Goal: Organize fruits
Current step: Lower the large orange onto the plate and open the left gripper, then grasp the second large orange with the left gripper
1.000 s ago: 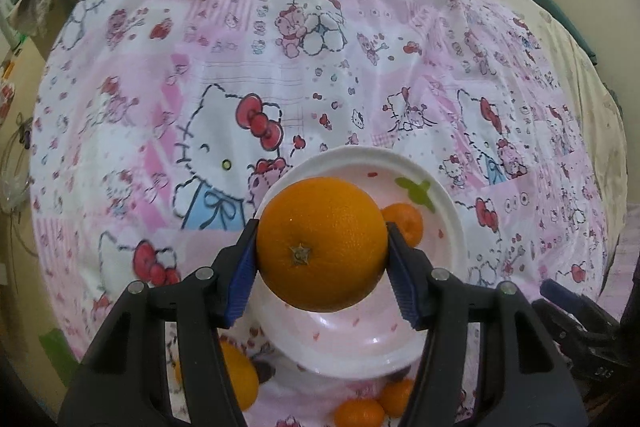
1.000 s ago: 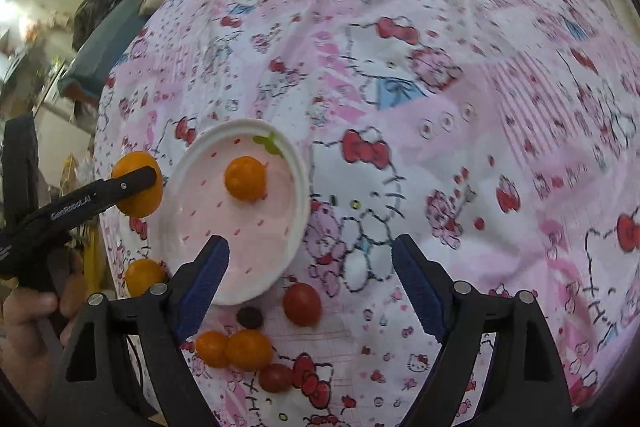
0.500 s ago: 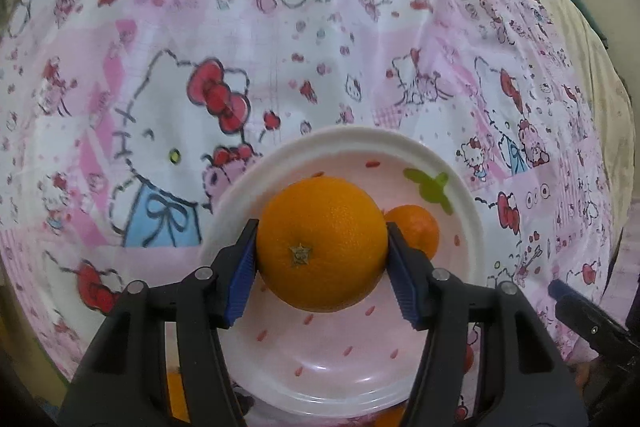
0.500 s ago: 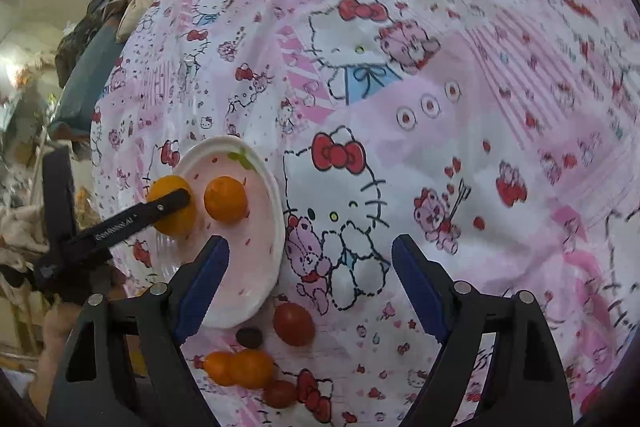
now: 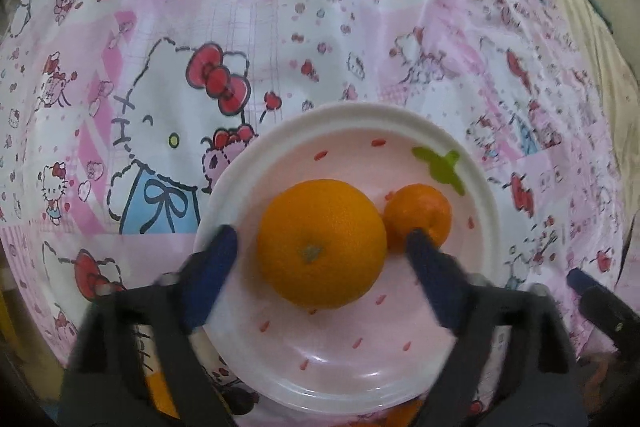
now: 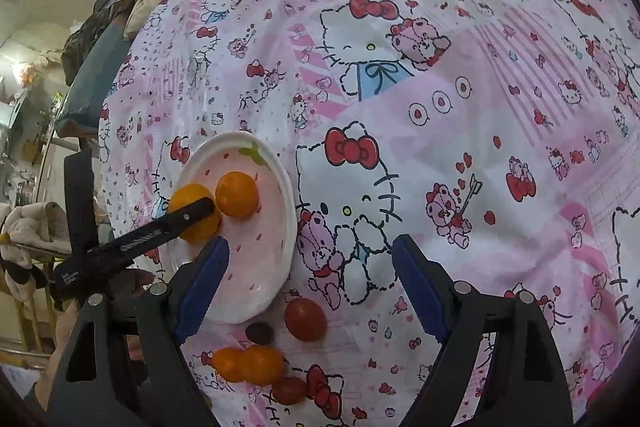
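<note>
A large orange point(image 5: 316, 211) lies on the pink-and-white plate point(image 5: 344, 115), touching a small mandarin point(image 5: 420, 211). My left gripper point(image 5: 321, 237) straddles the orange and its jaws are opening. Both blue pads stand clear of the peel, and the right fingertip point(image 5: 416, 239) sits just in front of the mandarin. In the right wrist view the same plate point(image 6: 276, 259) holds the orange point(image 6: 188, 199) and the mandarin point(image 6: 237, 194), with a left finger point(image 6: 176, 223) across the orange. My right gripper point(image 6: 310, 251) hangs open over the cloth beside the plate, with nothing between its pads.
Loose fruit lies on the Hello Kitty cloth point(image 6: 440, 107) below the plate: a red tomato point(image 6: 305, 319), a small dark fruit point(image 6: 259, 332), two little oranges point(image 6: 248, 363) and another tomato point(image 6: 289, 389). A hand point(image 6: 132, 283) holds the left gripper. Clutter stands past the left edge.
The left gripper sank over the plate with the large orange, then opened and let go. The orange now rests on the plate against the mandarin. The right gripper stayed open.
</note>
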